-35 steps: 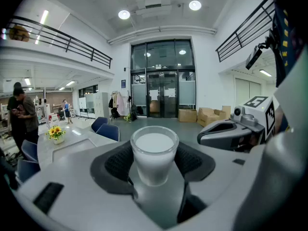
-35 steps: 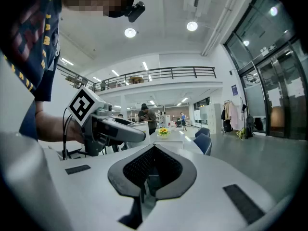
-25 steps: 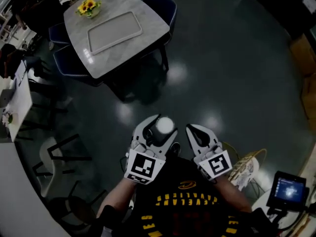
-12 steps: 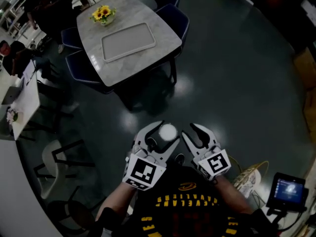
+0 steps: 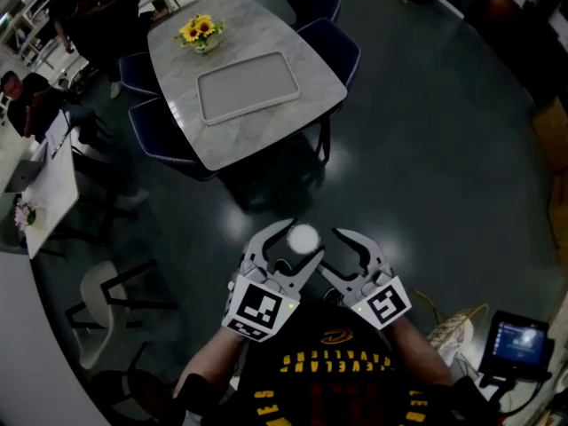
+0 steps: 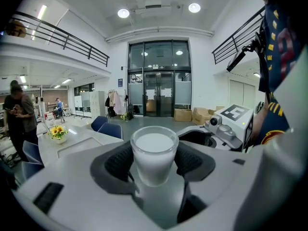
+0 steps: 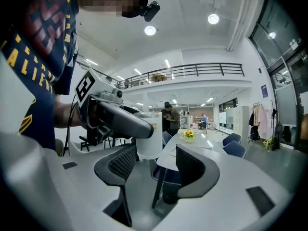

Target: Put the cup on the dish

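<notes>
With the left tongs [image 5: 288,247] clamped on the full cup [image 6: 154,150] and the right tongs [image 7: 156,163] just opened, empty, carry it level toward the tabletop [image 5: 266,133].

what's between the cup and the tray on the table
Nothing visible: open floor runs from the cup to the table, and the tray lies bare. The chairs stand at the table's sides.

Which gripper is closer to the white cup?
Left. The left gripper holds the cup between its jaws. The right gripper sits just beside the cup, its jaws empty, having just been opening.
</notes>
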`<act>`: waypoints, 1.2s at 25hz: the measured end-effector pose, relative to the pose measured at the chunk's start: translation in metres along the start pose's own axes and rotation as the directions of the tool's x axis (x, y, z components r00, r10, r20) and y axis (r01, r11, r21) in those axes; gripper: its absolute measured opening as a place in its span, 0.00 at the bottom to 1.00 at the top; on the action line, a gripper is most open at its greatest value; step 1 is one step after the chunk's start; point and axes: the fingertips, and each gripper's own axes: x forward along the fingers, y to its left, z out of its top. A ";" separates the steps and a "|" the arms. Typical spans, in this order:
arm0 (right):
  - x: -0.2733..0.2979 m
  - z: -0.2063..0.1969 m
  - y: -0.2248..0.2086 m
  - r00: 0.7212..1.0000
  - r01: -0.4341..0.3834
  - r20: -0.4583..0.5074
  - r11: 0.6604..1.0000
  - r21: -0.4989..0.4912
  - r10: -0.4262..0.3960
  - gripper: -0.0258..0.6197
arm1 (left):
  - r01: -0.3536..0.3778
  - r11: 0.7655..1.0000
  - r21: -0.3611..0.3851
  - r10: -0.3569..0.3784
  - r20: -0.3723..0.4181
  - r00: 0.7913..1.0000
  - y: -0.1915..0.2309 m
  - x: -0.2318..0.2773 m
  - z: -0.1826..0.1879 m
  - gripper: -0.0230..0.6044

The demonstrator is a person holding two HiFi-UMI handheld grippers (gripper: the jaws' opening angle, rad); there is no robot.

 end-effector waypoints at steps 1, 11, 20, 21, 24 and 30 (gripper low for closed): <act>0.010 0.000 0.001 1.000 -0.005 0.001 1.000 0.000 0.005 0.42 | 0.000 1.000 0.002 0.000 0.000 1.000 0.008 -0.001 -0.002 0.46; 0.086 0.004 0.021 0.999 -0.050 -0.023 0.999 -0.016 0.049 0.42 | 0.037 0.999 0.001 -0.037 0.022 0.999 0.064 -0.019 -0.018 0.46; 0.130 0.021 0.038 0.994 -0.110 -0.031 0.993 -0.030 0.109 0.42 | 0.015 0.999 -0.041 -0.015 0.021 1.000 0.094 -0.040 -0.022 0.46; 0.134 0.021 0.039 0.993 -0.116 -0.029 0.993 -0.027 0.115 0.42 | 0.008 0.999 -0.045 -0.007 0.020 1.000 0.098 -0.041 -0.023 0.46; 0.146 0.024 0.042 0.990 -0.137 -0.032 0.990 -0.037 0.136 0.42 | -0.009 0.998 -0.057 0.010 0.022 1.000 0.109 -0.046 -0.024 0.46; 0.178 0.033 0.026 0.980 -0.196 0.014 0.977 -0.081 0.198 0.42 | -0.068 0.995 -0.075 0.070 0.021 0.997 0.140 -0.037 -0.020 0.46</act>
